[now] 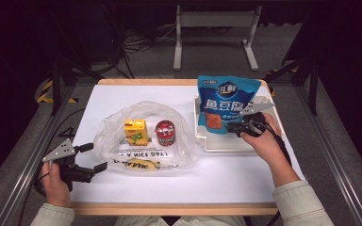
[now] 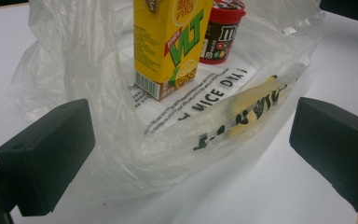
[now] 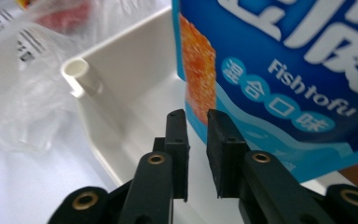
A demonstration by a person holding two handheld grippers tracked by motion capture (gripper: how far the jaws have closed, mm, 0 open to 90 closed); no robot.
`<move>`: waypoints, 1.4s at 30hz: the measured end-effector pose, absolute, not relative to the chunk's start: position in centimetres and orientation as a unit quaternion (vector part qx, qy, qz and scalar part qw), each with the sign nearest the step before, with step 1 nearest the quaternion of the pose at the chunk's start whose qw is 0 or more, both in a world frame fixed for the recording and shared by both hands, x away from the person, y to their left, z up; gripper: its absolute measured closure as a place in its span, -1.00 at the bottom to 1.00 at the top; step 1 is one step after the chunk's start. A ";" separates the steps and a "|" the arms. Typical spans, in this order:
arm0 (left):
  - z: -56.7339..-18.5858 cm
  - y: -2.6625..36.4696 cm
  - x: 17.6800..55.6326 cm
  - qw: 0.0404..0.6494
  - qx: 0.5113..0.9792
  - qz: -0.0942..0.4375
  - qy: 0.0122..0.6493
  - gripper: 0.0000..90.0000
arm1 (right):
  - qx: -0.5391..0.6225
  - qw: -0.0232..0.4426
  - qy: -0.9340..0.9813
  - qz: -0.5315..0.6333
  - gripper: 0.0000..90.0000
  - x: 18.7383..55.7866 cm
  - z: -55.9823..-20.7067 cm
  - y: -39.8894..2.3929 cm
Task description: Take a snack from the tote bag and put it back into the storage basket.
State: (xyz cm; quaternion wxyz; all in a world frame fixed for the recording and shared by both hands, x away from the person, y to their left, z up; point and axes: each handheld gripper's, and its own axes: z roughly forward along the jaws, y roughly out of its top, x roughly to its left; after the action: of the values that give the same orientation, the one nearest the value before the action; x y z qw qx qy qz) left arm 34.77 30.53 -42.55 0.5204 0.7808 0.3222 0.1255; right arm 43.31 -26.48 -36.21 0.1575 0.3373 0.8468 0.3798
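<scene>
high view: the right gripper [image 1: 239, 126] is hanging by the blue pouch [image 1: 225, 101] in the tray [image 1: 226, 143] at 2 o'clock, jaws slightly apart on nothing. the left gripper [image 1: 96, 157], at 8 o'clock, is standing wide before the bag [image 1: 179, 136]. next, probably closing on the pouch's edge.

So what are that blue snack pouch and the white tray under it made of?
The blue snack pouch looks like glossy printed plastic film: it shines and creases softly. The white tray seems moulded hard plastic, matte and smooth, with thick walls and a rounded corner post.
</scene>
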 end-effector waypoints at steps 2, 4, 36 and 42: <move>-42.5 30.6 34.8 0.521 0.780 0.127 0.323 -0.99 | 0.333 0.154 0.846 0.387 0.68 43.2 -35.8 -26.2; -42.5 30.6 34.8 0.522 0.780 0.127 0.322 -0.99 | 0.327 0.152 0.847 0.390 0.63 43.0 -35.3 -25.9; -42.4 30.8 34.7 0.524 0.780 0.129 0.318 -0.99 | 0.244 0.115 0.852 0.448 -0.08 42.9 -29.9 -17.7; -42.3 30.9 34.1 0.528 0.780 0.130 0.311 -0.99 | 0.221 0.109 0.861 0.445 -0.16 43.2 -29.4 -15.6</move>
State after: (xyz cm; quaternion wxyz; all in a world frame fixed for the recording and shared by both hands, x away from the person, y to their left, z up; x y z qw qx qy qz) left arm 34.13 30.91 -42.32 0.5278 0.7796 0.3112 0.1296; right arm 43.24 -15.61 -29.37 0.1089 0.2209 0.8610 0.4451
